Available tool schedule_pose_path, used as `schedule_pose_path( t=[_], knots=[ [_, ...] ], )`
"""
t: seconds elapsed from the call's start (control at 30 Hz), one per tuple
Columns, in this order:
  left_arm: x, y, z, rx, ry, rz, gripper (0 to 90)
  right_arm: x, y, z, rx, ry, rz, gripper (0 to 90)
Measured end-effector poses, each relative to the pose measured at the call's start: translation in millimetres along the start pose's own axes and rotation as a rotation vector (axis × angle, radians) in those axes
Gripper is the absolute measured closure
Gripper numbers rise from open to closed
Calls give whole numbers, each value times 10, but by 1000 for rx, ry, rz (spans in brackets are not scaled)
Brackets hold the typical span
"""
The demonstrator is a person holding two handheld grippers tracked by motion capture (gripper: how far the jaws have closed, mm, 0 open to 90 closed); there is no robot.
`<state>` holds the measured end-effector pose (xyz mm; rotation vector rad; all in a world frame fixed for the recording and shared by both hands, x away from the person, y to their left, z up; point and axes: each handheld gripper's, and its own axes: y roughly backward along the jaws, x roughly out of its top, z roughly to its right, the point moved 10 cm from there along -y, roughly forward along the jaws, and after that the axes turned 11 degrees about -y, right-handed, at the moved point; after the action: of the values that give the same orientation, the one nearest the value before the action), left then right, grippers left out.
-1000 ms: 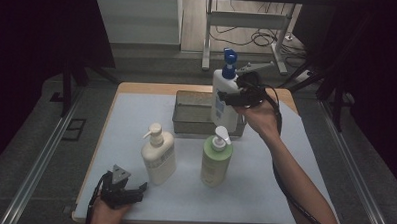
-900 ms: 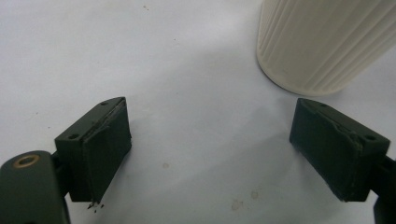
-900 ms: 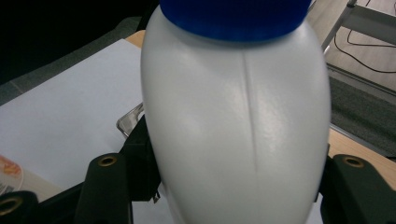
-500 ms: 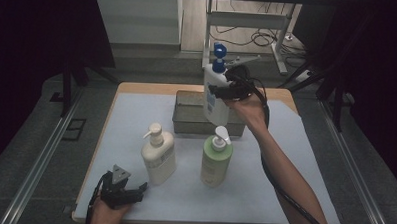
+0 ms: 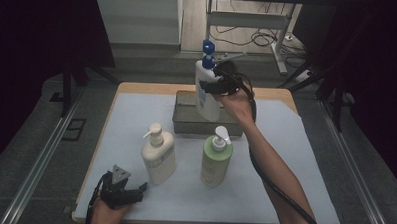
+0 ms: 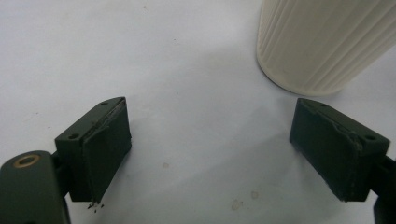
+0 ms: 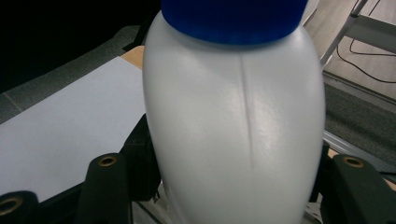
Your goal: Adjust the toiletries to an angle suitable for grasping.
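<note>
The right gripper (image 5: pixel 213 86) pinches a tall white plastic bottle with a blue pump top (image 5: pixel 206 87), upright and lifted above the grey metal tray (image 5: pixel 183 122). The left gripper (image 5: pixel 126 194) rests spread on the surface (image 5: pixel 295 160) beside a cream pump bottle (image 5: pixel 158 155).

You hold a white bottle (image 5: pixel 205 92) with a blue pump top upright, clamped in your right gripper (image 5: pixel 211 87), above the grey tray (image 5: pixel 186 122).

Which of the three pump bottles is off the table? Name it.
The white bottle with the blue pump, clamped in the right gripper above the grey tray. The cream bottle and green bottle stand on the mat.
</note>
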<state>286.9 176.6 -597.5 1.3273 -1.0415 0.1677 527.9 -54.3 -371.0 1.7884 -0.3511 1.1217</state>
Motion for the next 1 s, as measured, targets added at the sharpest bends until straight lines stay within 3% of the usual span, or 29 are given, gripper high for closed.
schedule_pose_path(
  t=[0.47,1.0],
  knots=[
    [0,0,1,1,1,1,125,17,-263,-65,10,-9,-3,407],
    [-3,2,0,0,-3,-2,125,-282,-440,-50,37,-5,-43,406]
  ],
)
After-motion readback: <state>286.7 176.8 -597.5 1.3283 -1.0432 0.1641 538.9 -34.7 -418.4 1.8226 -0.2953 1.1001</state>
